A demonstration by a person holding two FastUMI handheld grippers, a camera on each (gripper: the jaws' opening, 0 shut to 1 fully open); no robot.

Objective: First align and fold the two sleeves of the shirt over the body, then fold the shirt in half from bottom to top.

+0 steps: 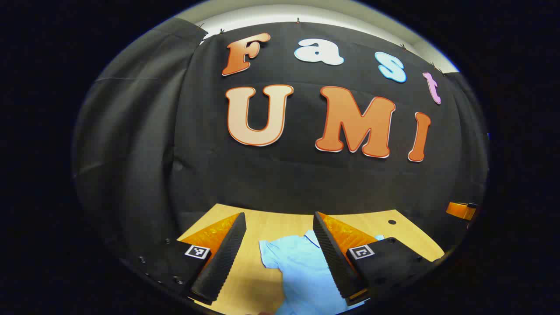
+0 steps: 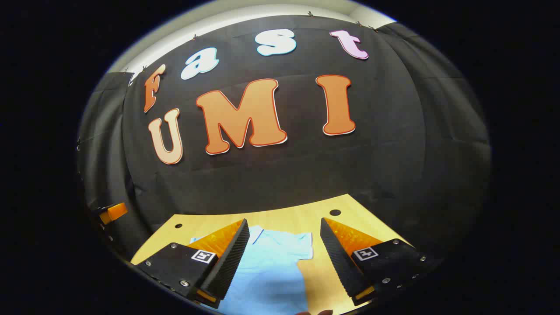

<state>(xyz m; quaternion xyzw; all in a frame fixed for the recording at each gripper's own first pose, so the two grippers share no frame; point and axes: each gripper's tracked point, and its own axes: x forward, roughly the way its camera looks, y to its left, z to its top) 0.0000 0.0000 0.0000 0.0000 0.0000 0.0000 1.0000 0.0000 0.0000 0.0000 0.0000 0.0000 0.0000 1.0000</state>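
Here both grippers, left and right, gape wide, empty, above the shirt at bottom centre on the table.

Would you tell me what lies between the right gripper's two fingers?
In the right gripper view, the light blue shirt, one sleeve spread, and bare wooden table beside it.

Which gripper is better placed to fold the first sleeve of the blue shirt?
Roughly even. The left gripper is open with a sleeve of the shirt between its fingers; the right gripper is open with the other sleeve framed likewise. Both hover above the table; either could probably start on its own side.
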